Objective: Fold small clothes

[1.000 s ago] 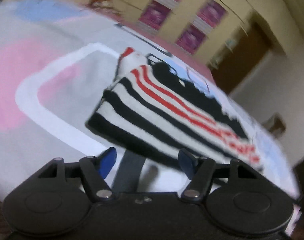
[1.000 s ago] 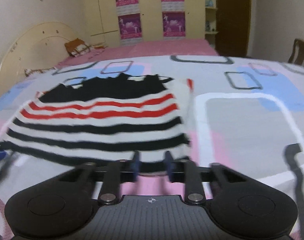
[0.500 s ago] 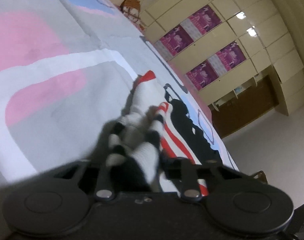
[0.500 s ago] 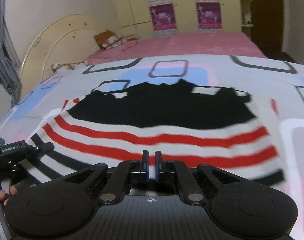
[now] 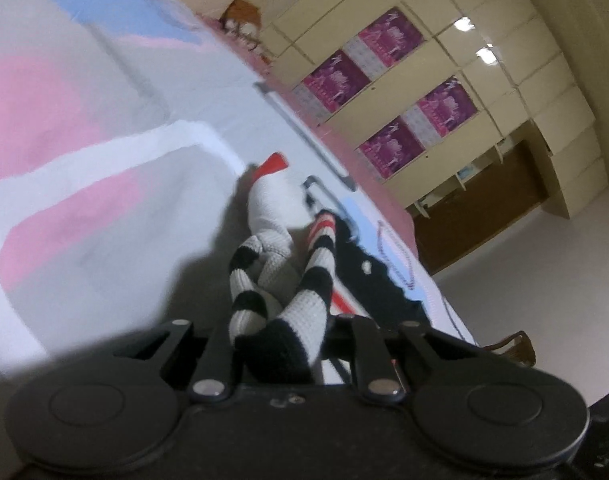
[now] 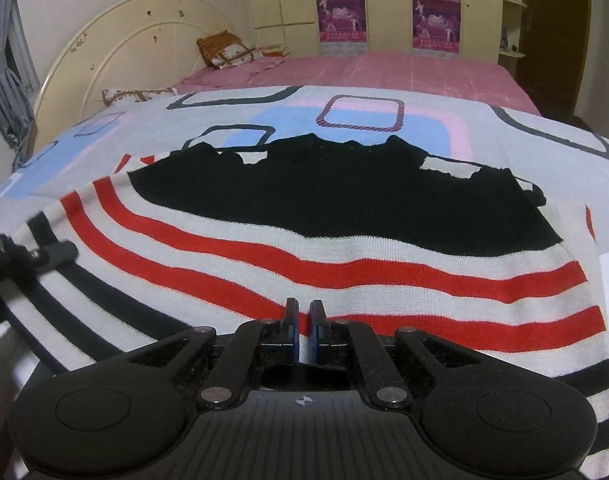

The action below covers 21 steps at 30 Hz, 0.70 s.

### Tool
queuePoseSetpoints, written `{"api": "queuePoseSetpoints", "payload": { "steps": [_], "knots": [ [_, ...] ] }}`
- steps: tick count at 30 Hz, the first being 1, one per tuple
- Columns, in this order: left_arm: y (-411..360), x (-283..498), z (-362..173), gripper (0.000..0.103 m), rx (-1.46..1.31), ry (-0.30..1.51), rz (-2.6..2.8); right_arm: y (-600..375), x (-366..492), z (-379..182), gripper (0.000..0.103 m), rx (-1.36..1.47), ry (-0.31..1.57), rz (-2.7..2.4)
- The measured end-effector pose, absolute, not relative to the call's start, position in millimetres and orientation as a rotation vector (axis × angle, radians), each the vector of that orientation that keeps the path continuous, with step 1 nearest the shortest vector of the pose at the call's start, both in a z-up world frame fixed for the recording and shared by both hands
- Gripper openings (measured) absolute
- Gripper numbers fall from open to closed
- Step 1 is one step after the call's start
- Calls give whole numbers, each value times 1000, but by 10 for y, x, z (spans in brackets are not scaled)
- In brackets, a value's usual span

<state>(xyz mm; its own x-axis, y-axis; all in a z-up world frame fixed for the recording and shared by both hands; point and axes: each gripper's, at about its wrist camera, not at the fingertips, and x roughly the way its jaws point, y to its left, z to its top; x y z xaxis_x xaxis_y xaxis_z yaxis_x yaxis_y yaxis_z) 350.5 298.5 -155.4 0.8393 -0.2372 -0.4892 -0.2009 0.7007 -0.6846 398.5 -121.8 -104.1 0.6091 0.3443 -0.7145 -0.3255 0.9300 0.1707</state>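
Two grippers work one striped knit garment (image 6: 344, 264) that lies on a bed covered by a patterned sheet (image 5: 104, 200).

Left gripper (image 5: 280, 344): the jaws are clamped on a bunched fold of the garment's black-and-white hem, which rises between them and hides the fingertips. Beyond the fold, the white cloth runs away across the sheet to a red tip.

Right gripper (image 6: 303, 320): the jaws are together, with only a thin slit between the blue pads. They sit at the near hem of the garment, over a red stripe. Whether cloth is pinched between them cannot be told.

In the right wrist view, the left gripper (image 6: 32, 256) appears at the left edge, at the garment's black-striped side.

Garment layout, near to far: black and white stripes, then red and white stripes, then a solid black upper part with a jagged far edge.

Behind the sheet lies a pink bedspread (image 6: 384, 72). A cream headboard (image 6: 136, 36) stands at far left. Cream cupboards with purple posters (image 6: 340, 16) line the far wall.
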Motion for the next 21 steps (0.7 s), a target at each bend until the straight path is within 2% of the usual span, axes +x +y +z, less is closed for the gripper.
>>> {"api": "queuePoseSetpoints", "payload": {
  "steps": [6, 12, 15, 18, 19, 20, 21],
  "knots": [
    [2434, 3607, -917, 15, -599, 570, -106, -1588, 3999, -922, 5, 213, 817, 390],
    [1363, 3699, -349, 15, -357, 573, -275, -2589, 3905, -686, 5, 383, 726, 299],
    [687, 3782, -332, 15, -182, 658, -349, -3162, 3837, -579, 5, 463, 687, 235],
    [9, 3894, -659, 16, -15, 822, -424, -3688, 3792, -553, 5, 572, 684, 220],
    [-195, 3932, -861, 23, 18, 892, -457, -3822, 3775, -574, 5, 613, 683, 227],
    [-363, 3929, -1043, 32, 51, 934, -476, -3921, 3760, -595, 10, 638, 685, 234],
    [-491, 3881, -1155, 46, 105, 922, -469, -3989, 3756, -597, 48, 643, 694, 212]
  ]
}}
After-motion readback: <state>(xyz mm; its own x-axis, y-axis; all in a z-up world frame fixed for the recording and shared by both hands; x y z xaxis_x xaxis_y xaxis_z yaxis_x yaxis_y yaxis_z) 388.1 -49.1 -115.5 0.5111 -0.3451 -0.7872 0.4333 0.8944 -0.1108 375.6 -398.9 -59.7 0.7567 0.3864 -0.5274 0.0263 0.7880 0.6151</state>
